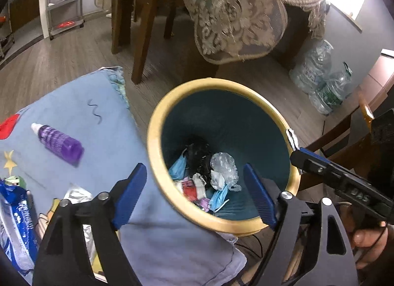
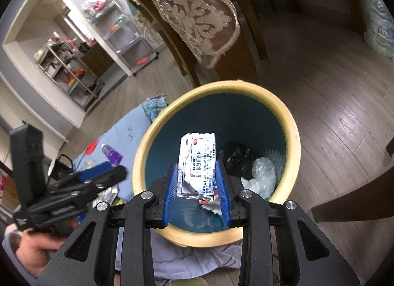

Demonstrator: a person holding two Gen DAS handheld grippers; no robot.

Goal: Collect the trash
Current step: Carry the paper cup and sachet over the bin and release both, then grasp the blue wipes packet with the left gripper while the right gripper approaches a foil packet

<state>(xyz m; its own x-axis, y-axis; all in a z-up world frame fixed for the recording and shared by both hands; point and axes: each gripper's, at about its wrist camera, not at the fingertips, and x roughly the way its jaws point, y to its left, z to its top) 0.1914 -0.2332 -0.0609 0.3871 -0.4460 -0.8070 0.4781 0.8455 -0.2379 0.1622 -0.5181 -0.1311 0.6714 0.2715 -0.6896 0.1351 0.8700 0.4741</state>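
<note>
The right gripper (image 2: 198, 188), with ribbed blue pads on black arms, pinches a flat, crinkled silver-and-white medicine sachet (image 2: 197, 163) upright over the mouth of a round waste bin (image 2: 293, 138). The left gripper (image 1: 197, 195) hangs spread wide with nothing between its pads, straddling the bin's near rim. The bin has a thick, smooth, cream rim and a dark teal inner wall. At its bottom lie soft blue face masks (image 1: 177, 166), a crumpled clear plastic wrap (image 1: 224, 165) and small paper scraps. Beside the bin to the left, a soft pale blue cloth (image 1: 103, 113) carries a purple bottle (image 1: 60, 143) lying on its side. Beyond is open grey wood-plank floor (image 1: 73, 49), then dark wooden chair legs (image 1: 142, 39) and a hanging lace tablecloth (image 1: 236, 15).
</note>
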